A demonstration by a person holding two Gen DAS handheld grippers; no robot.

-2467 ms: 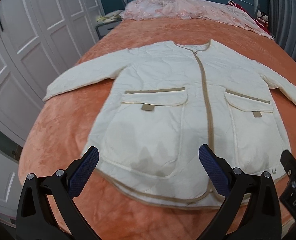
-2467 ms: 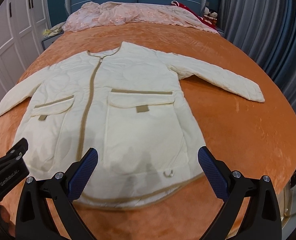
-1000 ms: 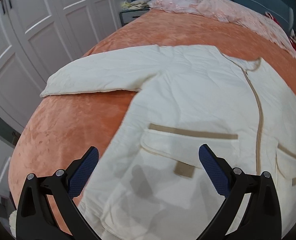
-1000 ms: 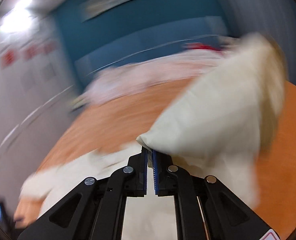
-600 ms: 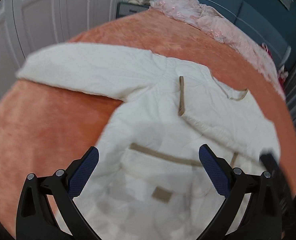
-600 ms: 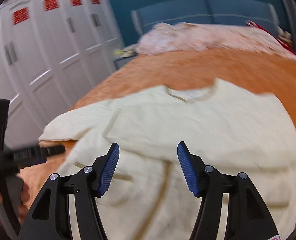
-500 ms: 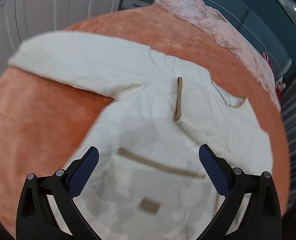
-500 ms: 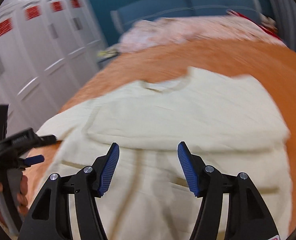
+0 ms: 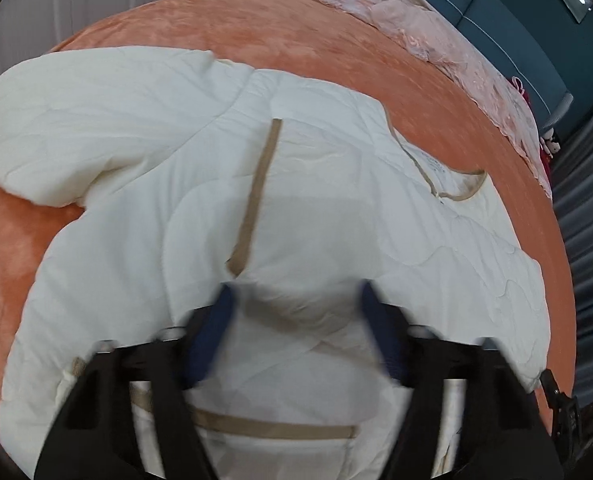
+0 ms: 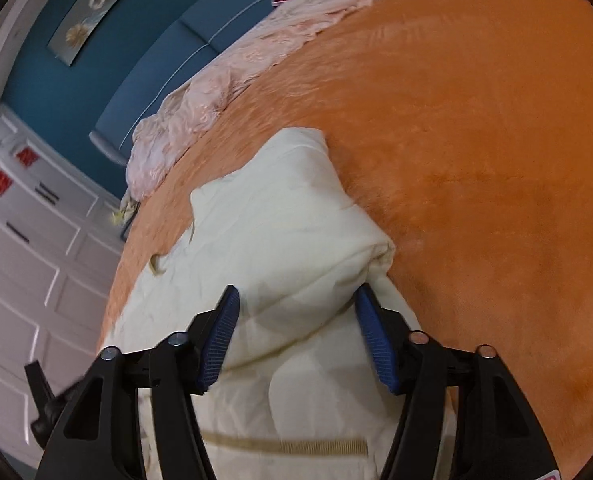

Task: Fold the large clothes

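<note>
Your cream jacket (image 9: pixel 316 208) lay on the orange bed (image 10: pixel 476 140), one sleeve (image 10: pixel 296 216) already folded across the body ahead of your right gripper (image 10: pixel 296 330). Both jaws had just been closing, straddling padded fabric without pinching it, the left gripper (image 9: pixel 296 330) over the body. The other sleeve (image 9: pixel 88 120) and the body folds remained.

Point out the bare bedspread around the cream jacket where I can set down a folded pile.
Widest free patch: the orange plush bedspread right of the cream quilted jacket, out to the bed's edge. A narrower bare band lies between the jacket's collar and the crumpled pink lace cover at the headboard. The jacket's spread sleeve crowds the wardrobe side.
</note>
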